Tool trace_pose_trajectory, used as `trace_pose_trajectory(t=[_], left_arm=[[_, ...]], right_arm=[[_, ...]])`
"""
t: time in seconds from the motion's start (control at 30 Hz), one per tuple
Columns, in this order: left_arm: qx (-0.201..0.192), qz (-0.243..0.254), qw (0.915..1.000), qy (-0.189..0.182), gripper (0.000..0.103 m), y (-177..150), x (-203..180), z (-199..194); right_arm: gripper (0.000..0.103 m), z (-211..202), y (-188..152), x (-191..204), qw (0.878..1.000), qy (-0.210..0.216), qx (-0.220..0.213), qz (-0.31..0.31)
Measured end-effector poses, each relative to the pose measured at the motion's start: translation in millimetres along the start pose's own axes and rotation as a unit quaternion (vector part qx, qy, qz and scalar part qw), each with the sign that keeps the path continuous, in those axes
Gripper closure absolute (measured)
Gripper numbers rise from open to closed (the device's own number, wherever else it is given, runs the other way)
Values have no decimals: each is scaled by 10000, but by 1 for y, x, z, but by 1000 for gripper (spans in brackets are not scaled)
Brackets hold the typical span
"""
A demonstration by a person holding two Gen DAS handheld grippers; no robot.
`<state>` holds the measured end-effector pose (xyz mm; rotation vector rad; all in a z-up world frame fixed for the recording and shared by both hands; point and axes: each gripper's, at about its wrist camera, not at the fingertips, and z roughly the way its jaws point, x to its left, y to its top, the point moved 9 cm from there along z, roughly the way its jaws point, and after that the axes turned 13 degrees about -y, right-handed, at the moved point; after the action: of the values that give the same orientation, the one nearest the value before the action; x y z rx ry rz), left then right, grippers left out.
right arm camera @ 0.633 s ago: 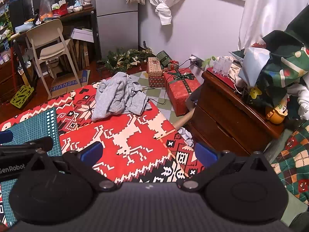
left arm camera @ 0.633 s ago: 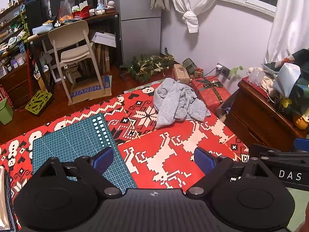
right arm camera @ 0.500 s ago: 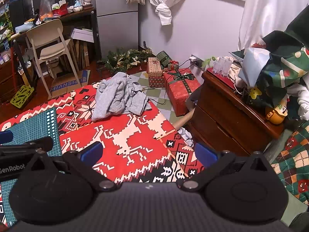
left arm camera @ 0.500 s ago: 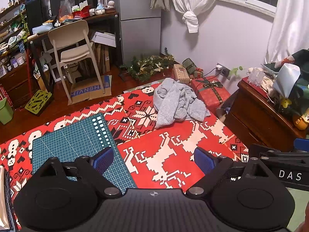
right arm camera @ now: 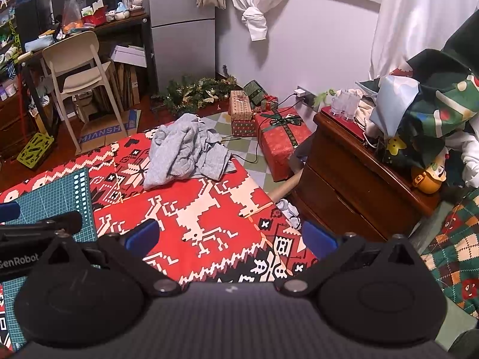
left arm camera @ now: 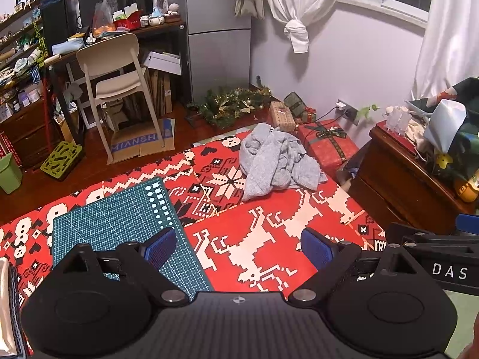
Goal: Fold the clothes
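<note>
A crumpled grey garment lies in a heap at the far end of the red patterned cloth; the right wrist view has the same garment left of centre. My left gripper hovers open above the near part of the cloth, well short of the heap, with nothing between its blue pads. My right gripper is open too and holds nothing, above the cloth's near right corner. Each gripper shows at the edge of the other's view.
A green cutting mat lies on the cloth at the left. A dark wooden cabinet stands close on the right, wrapped gift boxes beyond the cloth's far edge. A white chair and cluttered shelves are at the back left.
</note>
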<state>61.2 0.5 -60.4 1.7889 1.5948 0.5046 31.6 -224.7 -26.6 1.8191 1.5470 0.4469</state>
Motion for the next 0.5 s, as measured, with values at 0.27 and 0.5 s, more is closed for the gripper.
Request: trace_pose_trajectory(t=[0.27,0.5], left_arm=[[3,-16,10000,-7,13,0,1,0],[4,-10,10000,-6,13,-1,3,0]], right_arm=[[0,3,0,0,10000,-1,20,-6],[0,3,0,1,10000,7,28,-6]])
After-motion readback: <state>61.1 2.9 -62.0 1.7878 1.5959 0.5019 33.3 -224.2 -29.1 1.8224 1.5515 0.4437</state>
